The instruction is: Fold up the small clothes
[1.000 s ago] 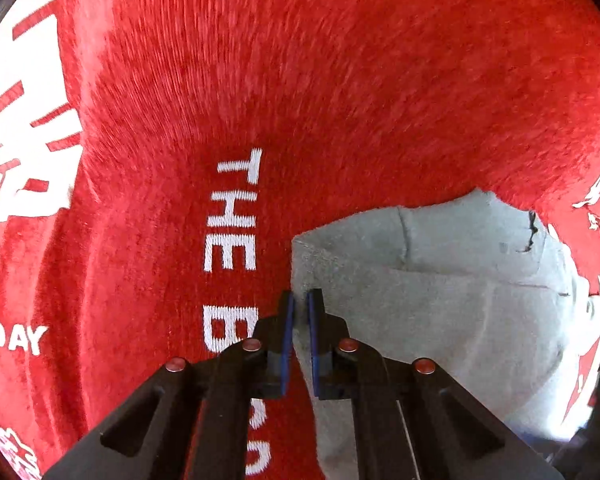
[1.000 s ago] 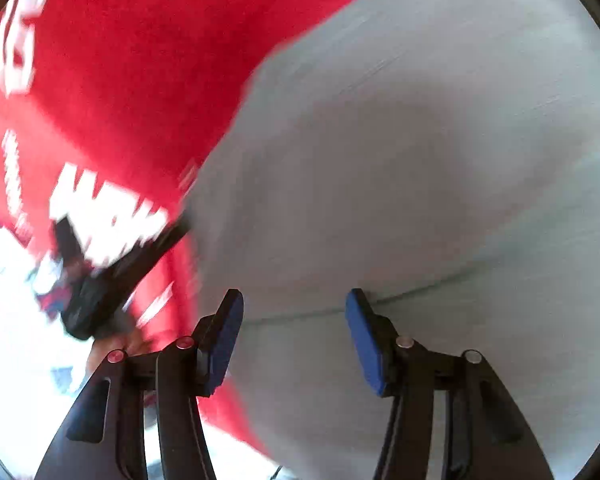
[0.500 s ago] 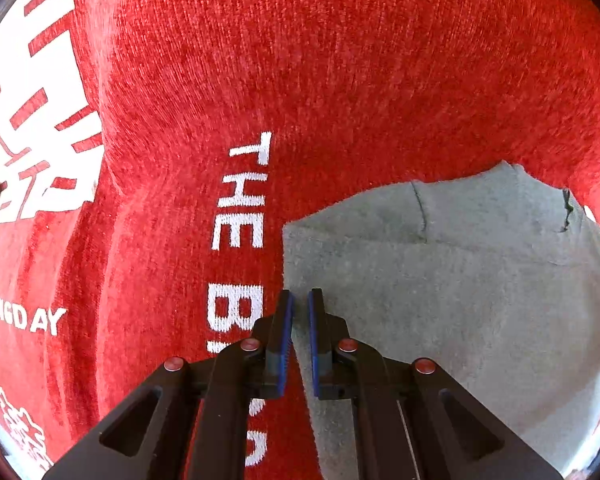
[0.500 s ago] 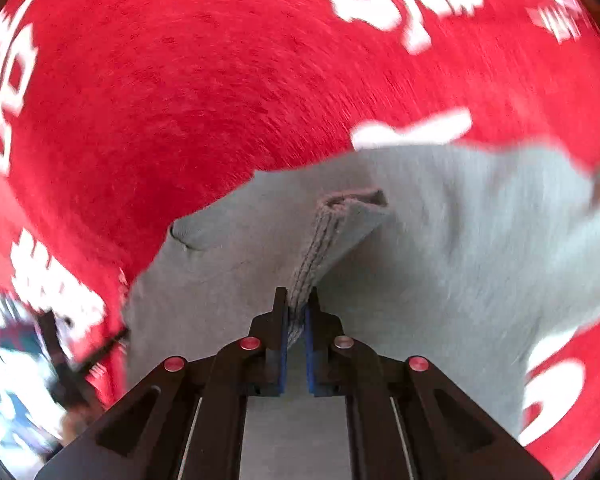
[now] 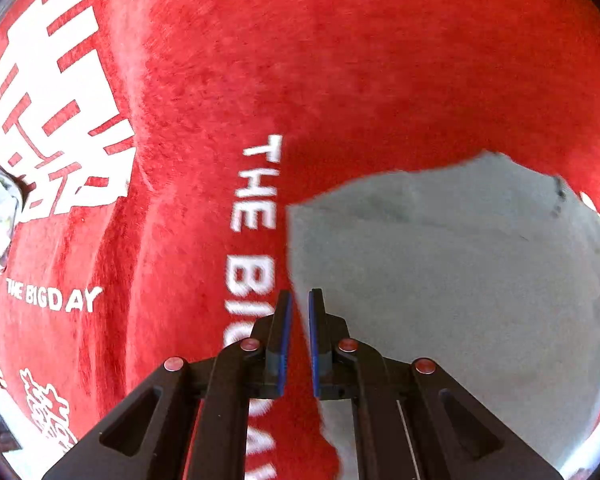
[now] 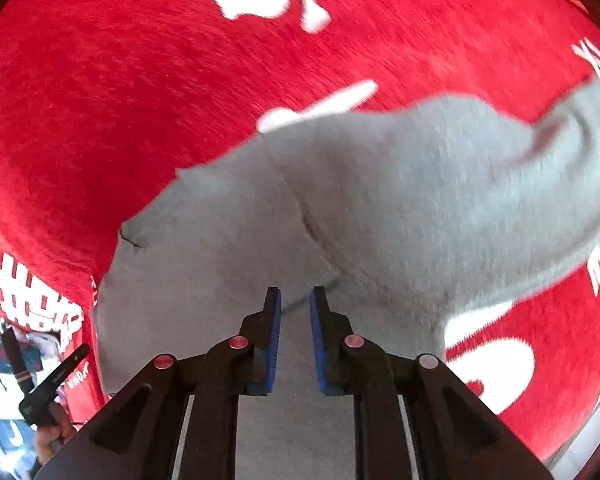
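Both grippers' fingers slightly spread, pinching nothing: regrip small grey knit garment (image 6: 380, 208) edge squarely, smooth flat on red printed cloth (image 5: 340, 60).

Red cloth (image 5: 380, 60) ahead bare — free passage; grey garment (image 6: 380, 208) bunched — blocks right gripper (image 6: 295, 300).

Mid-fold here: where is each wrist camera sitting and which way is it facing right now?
Left wrist: on the left gripper, looking down along its narrowly parted fingers at the grey garment edge on the red cloth.
Right wrist: on the right gripper, looking down over the grey garment; fingers slightly apart, nothing between them.
Shared: the garment and the red cloth with white lettering.
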Motion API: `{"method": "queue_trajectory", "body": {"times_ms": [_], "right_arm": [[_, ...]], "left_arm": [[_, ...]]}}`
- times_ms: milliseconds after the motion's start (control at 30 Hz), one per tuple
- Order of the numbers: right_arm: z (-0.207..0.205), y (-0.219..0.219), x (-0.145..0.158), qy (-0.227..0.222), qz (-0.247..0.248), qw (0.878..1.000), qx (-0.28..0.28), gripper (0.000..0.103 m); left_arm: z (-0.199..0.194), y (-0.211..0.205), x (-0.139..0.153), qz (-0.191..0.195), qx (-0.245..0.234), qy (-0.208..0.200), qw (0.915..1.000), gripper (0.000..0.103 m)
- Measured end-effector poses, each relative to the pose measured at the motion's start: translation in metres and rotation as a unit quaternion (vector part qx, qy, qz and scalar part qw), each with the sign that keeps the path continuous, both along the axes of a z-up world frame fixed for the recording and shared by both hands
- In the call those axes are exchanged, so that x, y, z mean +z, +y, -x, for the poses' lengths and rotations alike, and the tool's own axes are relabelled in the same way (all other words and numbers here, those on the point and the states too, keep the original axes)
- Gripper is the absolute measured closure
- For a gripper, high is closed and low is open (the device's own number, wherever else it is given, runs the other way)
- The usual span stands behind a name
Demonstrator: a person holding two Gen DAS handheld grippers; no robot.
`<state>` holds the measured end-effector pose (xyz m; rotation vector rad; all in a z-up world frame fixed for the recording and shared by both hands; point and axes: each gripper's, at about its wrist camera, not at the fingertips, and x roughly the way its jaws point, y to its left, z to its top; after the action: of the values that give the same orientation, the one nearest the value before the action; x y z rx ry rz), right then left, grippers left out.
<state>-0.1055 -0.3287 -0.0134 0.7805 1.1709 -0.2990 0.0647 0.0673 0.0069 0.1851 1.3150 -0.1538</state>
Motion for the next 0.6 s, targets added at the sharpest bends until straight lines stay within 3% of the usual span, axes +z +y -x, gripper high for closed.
{"method": "queue_trajectory", "body": {"times_ms": [100, 167, 267, 333, 400, 600], "right_arm": [[-0.008, -0.005, -0.008, 0.002, -0.015, 1.000, 0.008, 0.079], [-0.014, -0.006, -0.027, 0.036, -0.028, 0.999, 0.006, 0.079], [0.002, -0.015, -0.022, 0.030, -0.047, 0.998, -0.014, 0.075], [0.022, -0.023, -0.014, 0.014, -0.061, 0.998, -0.029, 0.052], [0.041, -0.030, -0.007, 0.001, -0.081, 0.996, -0.040, 0.042], [0.089, -0.048, -0.002, -0.013, -0.115, 0.990, -0.077, 0.035]], "left_arm": [[0.022, -0.025, 0.007, 0.007, -0.020, 0.019, 0.9996, 0.095], [0.036, -0.046, 0.009, 0.009, -0.037, 0.031, 0.9988, 0.095], [0.063, -0.086, 0.012, 0.014, -0.070, 0.041, 0.9966, 0.095], [0.075, -0.107, 0.016, 0.019, -0.086, 0.047, 0.9950, 0.095], [0.088, -0.129, 0.017, 0.022, -0.104, 0.057, 0.9926, 0.095], [0.115, -0.182, 0.015, 0.023, -0.156, 0.068, 0.9851, 0.095]]}}
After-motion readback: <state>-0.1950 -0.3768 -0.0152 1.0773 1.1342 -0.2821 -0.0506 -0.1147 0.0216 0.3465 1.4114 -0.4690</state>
